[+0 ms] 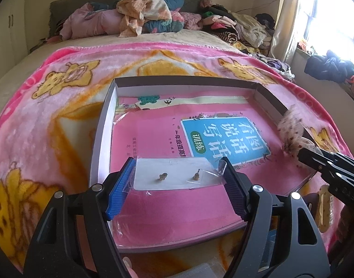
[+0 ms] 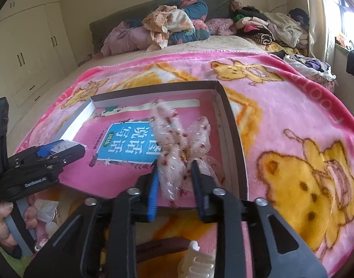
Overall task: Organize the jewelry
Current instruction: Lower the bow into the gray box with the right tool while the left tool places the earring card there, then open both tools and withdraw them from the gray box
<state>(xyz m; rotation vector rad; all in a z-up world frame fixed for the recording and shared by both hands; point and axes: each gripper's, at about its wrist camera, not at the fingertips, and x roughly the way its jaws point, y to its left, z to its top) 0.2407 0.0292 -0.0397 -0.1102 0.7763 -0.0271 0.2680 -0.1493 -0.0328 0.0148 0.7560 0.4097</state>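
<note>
A shallow cardboard box (image 1: 100, 125) lies on the pink blanket with a pink book (image 1: 177, 197) on its floor. My left gripper (image 1: 179, 169) is shut on a clear packet with a white card (image 1: 177, 176) that carries two small gold earrings, held over the book. My right gripper (image 2: 175, 173) is shut on a frilly dotted bow hair clip (image 2: 177, 143), held over the box's right side (image 2: 232, 143). The bow (image 1: 292, 134) and right gripper also show at the right edge of the left wrist view. The left gripper (image 2: 61, 153) shows at the left of the right wrist view.
A cream hair claw (image 2: 195, 264) and a dark clip (image 2: 163, 247) lie on the blanket under my right gripper. Pink trinkets (image 2: 37, 222) lie at lower left. Another clip (image 1: 325, 208) lies right of the box. Bedding and clothes (image 1: 149, 14) are piled at the headboard.
</note>
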